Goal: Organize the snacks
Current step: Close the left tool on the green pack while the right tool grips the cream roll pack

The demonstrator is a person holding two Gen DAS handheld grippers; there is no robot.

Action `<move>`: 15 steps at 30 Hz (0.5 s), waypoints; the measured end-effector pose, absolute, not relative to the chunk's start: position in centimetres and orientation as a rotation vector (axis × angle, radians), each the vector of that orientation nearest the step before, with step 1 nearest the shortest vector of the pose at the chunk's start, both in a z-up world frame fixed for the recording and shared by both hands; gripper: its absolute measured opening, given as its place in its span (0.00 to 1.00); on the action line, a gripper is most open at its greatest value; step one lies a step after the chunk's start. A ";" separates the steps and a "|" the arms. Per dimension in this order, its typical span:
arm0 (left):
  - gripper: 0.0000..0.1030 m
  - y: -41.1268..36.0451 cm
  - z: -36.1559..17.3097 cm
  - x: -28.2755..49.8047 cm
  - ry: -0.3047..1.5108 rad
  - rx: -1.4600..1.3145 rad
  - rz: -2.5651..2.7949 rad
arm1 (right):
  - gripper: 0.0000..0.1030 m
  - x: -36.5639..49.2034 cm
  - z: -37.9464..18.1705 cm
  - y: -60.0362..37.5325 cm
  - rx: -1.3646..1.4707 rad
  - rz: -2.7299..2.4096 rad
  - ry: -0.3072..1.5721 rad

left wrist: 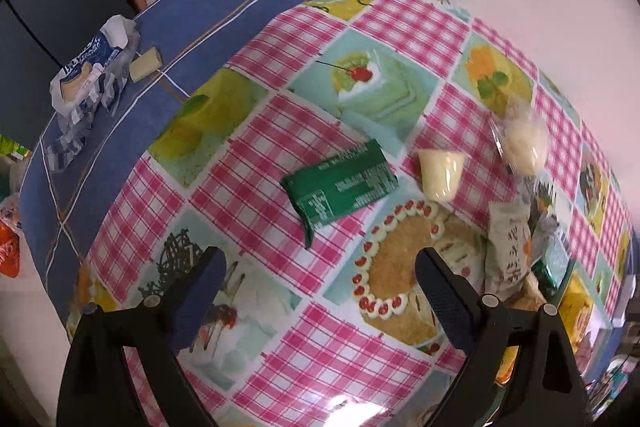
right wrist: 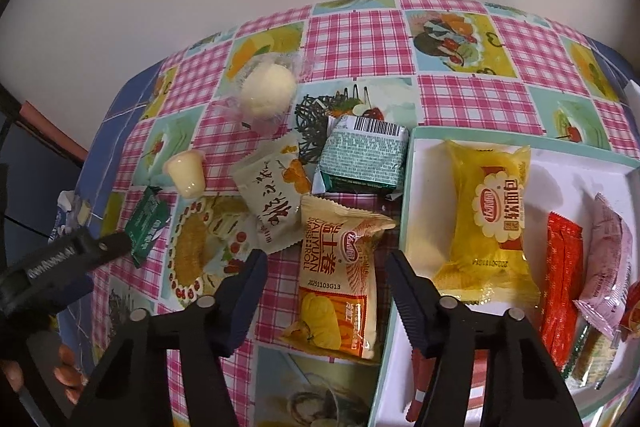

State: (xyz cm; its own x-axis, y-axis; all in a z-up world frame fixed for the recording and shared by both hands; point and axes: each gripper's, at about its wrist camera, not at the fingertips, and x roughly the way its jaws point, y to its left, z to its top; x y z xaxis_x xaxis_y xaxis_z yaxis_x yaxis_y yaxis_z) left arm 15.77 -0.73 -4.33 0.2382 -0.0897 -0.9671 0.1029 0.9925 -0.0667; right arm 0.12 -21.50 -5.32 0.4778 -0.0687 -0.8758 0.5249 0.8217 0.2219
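My left gripper is open and empty, hovering just short of a dark green snack packet on the chequered tablecloth. My right gripper is open and empty above an orange-and-cream egg-roll packet. To its right a white tray holds a yellow cake packet, a red packet and a pink packet. Loose on the cloth lie a jelly cup, a round white cake in clear wrap, a beige packet and a teal-green packet.
The left gripper shows at the left edge of the right wrist view, beside the green packet. A torn blue-white wrapper and a pale snack piece lie on the blue cloth at far left. The table edge curves off left.
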 end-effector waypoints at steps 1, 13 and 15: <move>0.93 -0.4 -4.3 16.0 1.323 0.000 -0.130 | 0.59 0.2 -5.5 -21.5 0.507 -0.380 1.019; 0.93 0.4 -4.8 18.6 1.278 -0.053 -0.130 | 0.47 1.1 -6.4 -20.5 0.499 -0.343 1.050; 0.93 0.3 -5.3 19.0 1.278 -0.070 -0.134 | 0.47 1.2 -6.6 -20.4 0.496 -0.347 1.054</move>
State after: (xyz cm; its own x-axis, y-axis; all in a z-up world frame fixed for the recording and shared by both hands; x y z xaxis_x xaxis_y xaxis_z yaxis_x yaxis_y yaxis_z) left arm 19.04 0.31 -5.34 0.2821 -0.1389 -0.9493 0.0612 0.9900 -0.1267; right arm 1.17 -20.43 -6.61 0.4569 -0.0366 -0.8888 0.4983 0.8382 0.2217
